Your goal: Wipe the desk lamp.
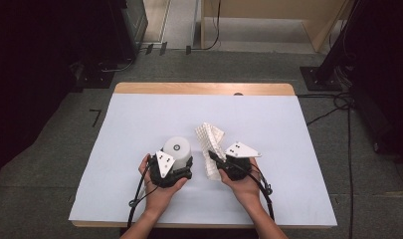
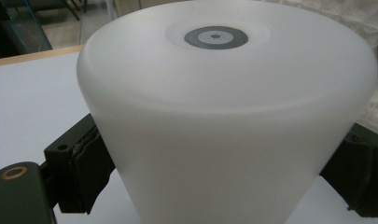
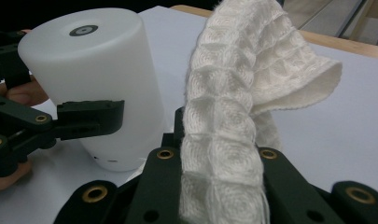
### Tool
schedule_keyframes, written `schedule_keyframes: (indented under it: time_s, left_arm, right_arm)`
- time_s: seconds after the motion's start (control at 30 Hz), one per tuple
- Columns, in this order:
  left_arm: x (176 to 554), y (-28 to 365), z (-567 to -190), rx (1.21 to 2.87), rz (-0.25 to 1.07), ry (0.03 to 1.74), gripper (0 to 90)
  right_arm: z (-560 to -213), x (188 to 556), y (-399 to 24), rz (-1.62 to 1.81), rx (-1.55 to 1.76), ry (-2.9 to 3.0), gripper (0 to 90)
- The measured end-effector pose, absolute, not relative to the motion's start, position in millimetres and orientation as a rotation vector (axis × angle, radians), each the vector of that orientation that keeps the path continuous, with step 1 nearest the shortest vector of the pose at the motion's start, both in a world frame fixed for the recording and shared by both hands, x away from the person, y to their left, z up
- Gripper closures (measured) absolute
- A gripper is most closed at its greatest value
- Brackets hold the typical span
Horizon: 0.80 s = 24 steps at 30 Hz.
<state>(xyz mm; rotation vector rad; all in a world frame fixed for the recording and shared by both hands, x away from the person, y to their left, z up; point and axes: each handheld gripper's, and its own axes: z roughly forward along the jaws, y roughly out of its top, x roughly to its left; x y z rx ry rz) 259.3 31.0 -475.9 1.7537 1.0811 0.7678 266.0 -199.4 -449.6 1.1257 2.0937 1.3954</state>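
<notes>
A white frosted canister (image 1: 177, 146) with a grey ring on its top stands on the white-covered table (image 1: 134, 119). My left gripper (image 1: 174, 161) has a jaw on each side of it, and in the left gripper view both pads (image 2: 91, 156) lie against the canister (image 2: 224, 116) wall. To its right, my right gripper (image 1: 213, 157) is shut on a white waffle-weave cloth (image 1: 209, 137). In the right gripper view the cloth (image 3: 233, 93) rises from between the closed jaws of the right gripper (image 3: 214, 161) and flops over to the right, close beside the canister (image 3: 98, 70).
A strip of bare wood (image 1: 204, 88) edges the table at the back. Beyond it are grey floor, cables (image 1: 346, 107) and dark stands at both sides. White tabletop extends to the left, right and back of the hands.
</notes>
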Motion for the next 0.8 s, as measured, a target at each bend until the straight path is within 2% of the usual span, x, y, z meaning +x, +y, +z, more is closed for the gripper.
schedule_keyframes:
  time_s: [0.17, 0.4, 0.67, 0.8]
  left_arm:
    - [259.0, 25.2, -477.8, 1.733, 0.796, 1.118, 7.3]
    - [264.0, 32.9, -477.0, 1.736, 0.734, 1.089, 8.5]
    - [274.8, 58.9, -463.0, 1.712, 0.466, 0.86, 8.7]
    - [277.1, 68.5, -457.3, 1.667, 0.368, 0.814, 8.7]
  right_arm:
    - [-452.1, 265.8, -195.0, 1.39, 1.115, 2.11, 79.9]
    - [-453.2, 265.1, -193.6, 1.383, 1.115, 2.117, 79.9]
    - [-454.9, 262.2, -187.0, 1.401, 1.092, 2.145, 79.9]
    - [-456.9, 259.0, -178.0, 1.39, 1.079, 2.172, 79.9]
